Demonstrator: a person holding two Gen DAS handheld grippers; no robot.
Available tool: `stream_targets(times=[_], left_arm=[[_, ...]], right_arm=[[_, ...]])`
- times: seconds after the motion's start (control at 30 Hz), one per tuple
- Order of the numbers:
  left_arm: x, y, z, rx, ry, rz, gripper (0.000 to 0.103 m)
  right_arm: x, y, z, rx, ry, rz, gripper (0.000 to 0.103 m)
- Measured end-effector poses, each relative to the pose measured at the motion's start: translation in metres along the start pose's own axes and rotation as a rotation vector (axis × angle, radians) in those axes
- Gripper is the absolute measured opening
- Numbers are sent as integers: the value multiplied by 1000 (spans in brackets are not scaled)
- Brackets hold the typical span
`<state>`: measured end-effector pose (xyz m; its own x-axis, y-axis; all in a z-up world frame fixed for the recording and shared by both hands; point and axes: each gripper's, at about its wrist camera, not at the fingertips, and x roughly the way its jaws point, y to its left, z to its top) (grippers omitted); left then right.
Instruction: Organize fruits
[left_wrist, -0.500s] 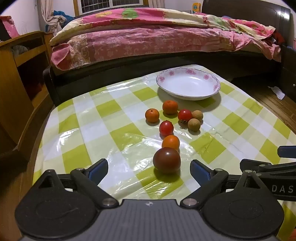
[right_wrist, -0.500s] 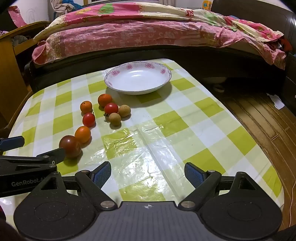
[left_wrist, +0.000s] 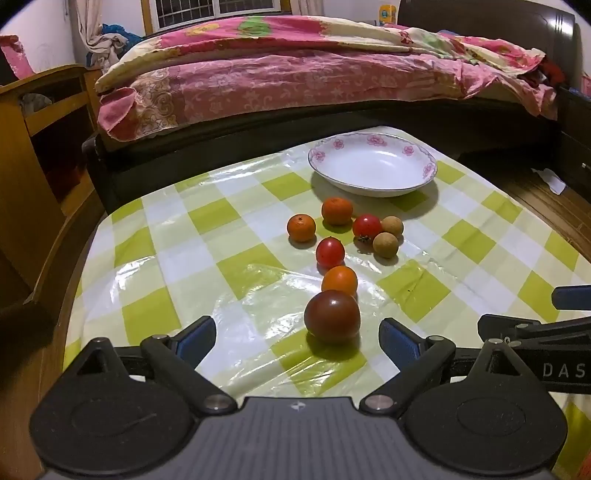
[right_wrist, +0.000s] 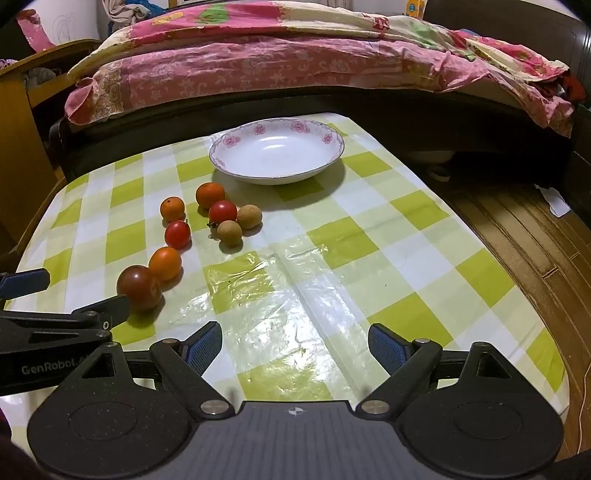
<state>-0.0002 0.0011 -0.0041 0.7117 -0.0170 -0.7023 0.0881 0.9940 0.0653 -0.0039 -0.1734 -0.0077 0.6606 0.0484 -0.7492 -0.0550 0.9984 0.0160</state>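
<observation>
Left wrist view has my left gripper (left_wrist: 297, 338) wide apart, dark tomato (left_wrist: 331, 316) just ahead, slightly right of centre. I'd nudge right, then close gently. Right gripper (right_wrist: 295, 345) gapes empty.

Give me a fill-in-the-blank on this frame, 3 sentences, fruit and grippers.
1. The white dish holds ____ fruits.
2. The dark tomato sits just ahead of the open ____ gripper.
3. The right gripper is open over bare ____.

Missing words: no; left; tablecloth
</observation>
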Motion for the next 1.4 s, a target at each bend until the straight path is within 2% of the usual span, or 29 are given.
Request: stream_targets(times=[0.43,0.73,1.0,1.07,1.27,1.4], left_arm=[[5,5,-2,-27,3,-47,98],[22,0,3,5,8,-61,94],[44,-7,7,30,28,-71,78],[49,-7,7,30,37,-76,69],[56,-10,5,28,64,-122,48],[53,-10,5,36,74,-128,48]], right_arm=[[5,0,1,4,18,18,83],[17,-2,5,9,41,27,82],[27,-13,11,48,59,2,82],[29,-15,12,55,61,0,82],[32,-13,17,54,64,23,78],[31,-8,21,35,58,51,71]])
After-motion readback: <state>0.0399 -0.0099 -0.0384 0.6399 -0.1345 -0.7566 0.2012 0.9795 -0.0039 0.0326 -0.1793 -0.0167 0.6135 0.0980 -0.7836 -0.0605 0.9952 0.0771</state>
